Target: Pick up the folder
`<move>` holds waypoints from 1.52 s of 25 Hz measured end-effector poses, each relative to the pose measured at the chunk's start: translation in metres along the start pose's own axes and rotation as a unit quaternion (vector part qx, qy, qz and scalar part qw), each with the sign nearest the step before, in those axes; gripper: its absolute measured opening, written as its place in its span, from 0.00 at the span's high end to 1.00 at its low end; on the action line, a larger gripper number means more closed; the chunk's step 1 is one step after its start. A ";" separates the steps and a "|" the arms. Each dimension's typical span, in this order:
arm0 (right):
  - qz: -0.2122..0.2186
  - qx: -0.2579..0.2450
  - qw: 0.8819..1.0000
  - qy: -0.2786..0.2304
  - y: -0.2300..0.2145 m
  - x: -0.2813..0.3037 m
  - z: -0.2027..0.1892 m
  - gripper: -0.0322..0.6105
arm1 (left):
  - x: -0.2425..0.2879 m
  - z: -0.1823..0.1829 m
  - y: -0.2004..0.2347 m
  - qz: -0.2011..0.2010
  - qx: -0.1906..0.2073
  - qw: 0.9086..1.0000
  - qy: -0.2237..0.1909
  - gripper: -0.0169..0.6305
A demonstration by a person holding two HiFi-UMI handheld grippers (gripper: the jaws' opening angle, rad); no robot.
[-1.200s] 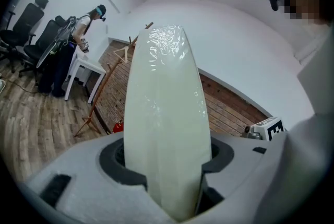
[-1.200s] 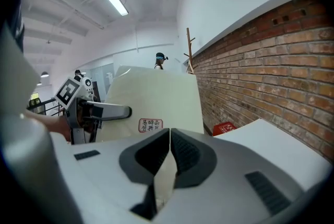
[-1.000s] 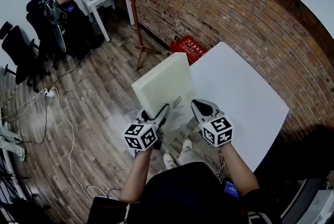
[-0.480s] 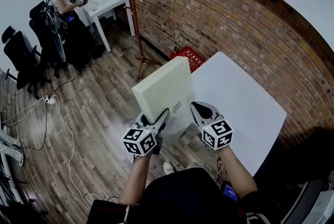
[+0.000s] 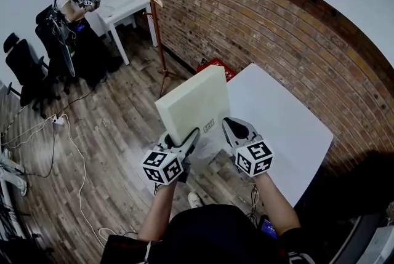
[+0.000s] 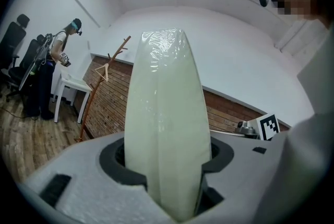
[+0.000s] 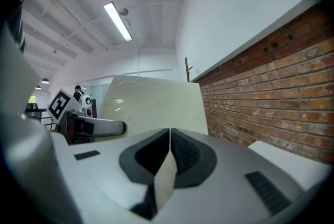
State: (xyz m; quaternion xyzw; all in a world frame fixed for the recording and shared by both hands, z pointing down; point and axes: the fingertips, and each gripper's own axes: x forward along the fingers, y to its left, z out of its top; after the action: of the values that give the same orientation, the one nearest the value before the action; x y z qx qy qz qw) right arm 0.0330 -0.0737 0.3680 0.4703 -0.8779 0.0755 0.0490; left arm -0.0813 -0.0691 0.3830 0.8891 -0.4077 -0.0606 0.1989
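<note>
The folder (image 5: 194, 103) is a thick cream box file wrapped in clear film, held up in the air at the white table's (image 5: 283, 115) left edge. My left gripper (image 5: 191, 137) is shut on its thick lower left edge. In the left gripper view the folder (image 6: 162, 113) fills the wide gap between the jaws of that gripper (image 6: 164, 163). My right gripper (image 5: 227, 128) is shut on a thin flap at the lower right corner. In the right gripper view the folder (image 7: 151, 105) rises ahead and its thin edge sits pinched in the right gripper (image 7: 169, 152).
A brick wall (image 5: 271, 29) runs behind the table. A red basket (image 5: 217, 64) and a wooden coat stand (image 5: 155, 16) stand on the wood floor to the left. Farther back left a person (image 5: 66, 7) stands at a white desk (image 5: 126, 4). Cables (image 5: 64, 127) lie on the floor.
Both grippers have risen a little with the folder between them. Both grips look the same.
</note>
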 end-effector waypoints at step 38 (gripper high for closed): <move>0.043 -0.011 0.999 -0.030 0.024 -0.156 -0.002 0.90 | -0.091 -0.012 -0.138 0.053 0.058 0.996 -0.047 0.56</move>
State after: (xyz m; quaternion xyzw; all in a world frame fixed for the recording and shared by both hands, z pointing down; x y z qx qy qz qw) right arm 0.0987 0.0672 0.3431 0.4340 -0.8990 0.0541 0.0249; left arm -0.0415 0.0837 0.3338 0.8727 -0.4655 -0.0675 0.1305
